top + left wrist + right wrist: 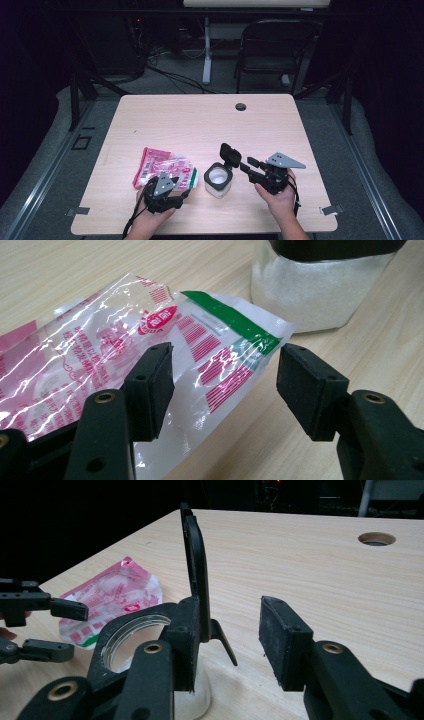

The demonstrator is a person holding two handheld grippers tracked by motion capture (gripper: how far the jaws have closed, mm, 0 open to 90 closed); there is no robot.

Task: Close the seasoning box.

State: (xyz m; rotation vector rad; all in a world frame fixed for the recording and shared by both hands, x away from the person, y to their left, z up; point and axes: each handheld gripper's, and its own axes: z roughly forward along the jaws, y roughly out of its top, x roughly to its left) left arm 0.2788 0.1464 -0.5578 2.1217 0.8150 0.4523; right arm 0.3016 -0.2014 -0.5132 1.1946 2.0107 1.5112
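Packet (150,355) pink-white, green edge, flat; left tongs (225,385) apart over it; right tongs (227,645) apart.

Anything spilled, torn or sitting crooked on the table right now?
Nothing stands out. The jar stands upright with its flip lid open, and no spill shows around it. The pink packet lies flat beside it, looking sealed and untorn.
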